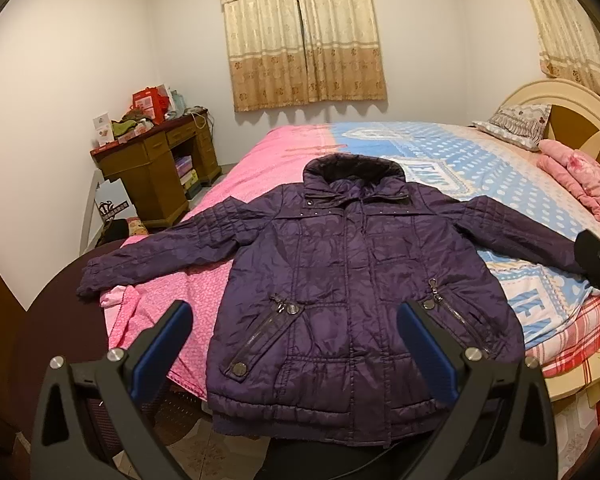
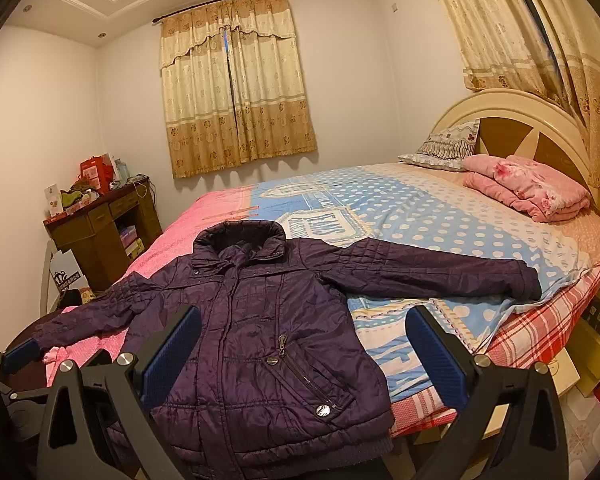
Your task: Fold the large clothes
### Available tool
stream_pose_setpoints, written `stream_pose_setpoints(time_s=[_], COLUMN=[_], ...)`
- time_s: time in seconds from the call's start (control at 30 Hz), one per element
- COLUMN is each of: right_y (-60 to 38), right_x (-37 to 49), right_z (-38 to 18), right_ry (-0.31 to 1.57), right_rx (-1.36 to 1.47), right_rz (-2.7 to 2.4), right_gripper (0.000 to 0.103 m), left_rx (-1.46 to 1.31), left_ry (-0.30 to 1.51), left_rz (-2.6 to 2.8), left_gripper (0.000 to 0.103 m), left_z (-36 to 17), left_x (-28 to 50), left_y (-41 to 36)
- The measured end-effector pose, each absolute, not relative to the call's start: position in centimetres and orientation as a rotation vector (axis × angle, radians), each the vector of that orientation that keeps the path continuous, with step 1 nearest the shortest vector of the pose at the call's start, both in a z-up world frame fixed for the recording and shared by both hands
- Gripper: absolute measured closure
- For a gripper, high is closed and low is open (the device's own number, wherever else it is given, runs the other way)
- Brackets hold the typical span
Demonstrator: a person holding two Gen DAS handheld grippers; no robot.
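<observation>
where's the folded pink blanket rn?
The folded pink blanket lies at the head of the bed, far right in both wrist views, beside the patterned grey pillow and against the cream headboard.

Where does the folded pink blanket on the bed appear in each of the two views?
Left wrist view: folded pink blanket at the far right edge, near the headboard.
Right wrist view: it lies at upper right, before the headboard.
Shared landmark: the purple jacket spread on the bed.
</observation>
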State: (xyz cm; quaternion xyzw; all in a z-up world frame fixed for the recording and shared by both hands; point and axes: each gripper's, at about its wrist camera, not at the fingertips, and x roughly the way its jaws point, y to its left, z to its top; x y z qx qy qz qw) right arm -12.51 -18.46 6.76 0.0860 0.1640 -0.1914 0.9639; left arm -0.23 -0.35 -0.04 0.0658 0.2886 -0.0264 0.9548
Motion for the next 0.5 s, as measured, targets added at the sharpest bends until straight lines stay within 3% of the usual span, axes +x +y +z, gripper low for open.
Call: stream_pose_setpoints(time_s=[0.5], right_y=[-18.5], right_x=[-12.3], right_z=[6.3], right_ry=[0.345], right_rx=[0.173], right_rz=[-0.38], right_gripper=[0.001], left_rx=[0.131], left_ry=[0.586], left_rz=[-0.054], left_gripper=[0.0], left_z=[0.0], left_x=[-0.3], left_y=[-0.4])
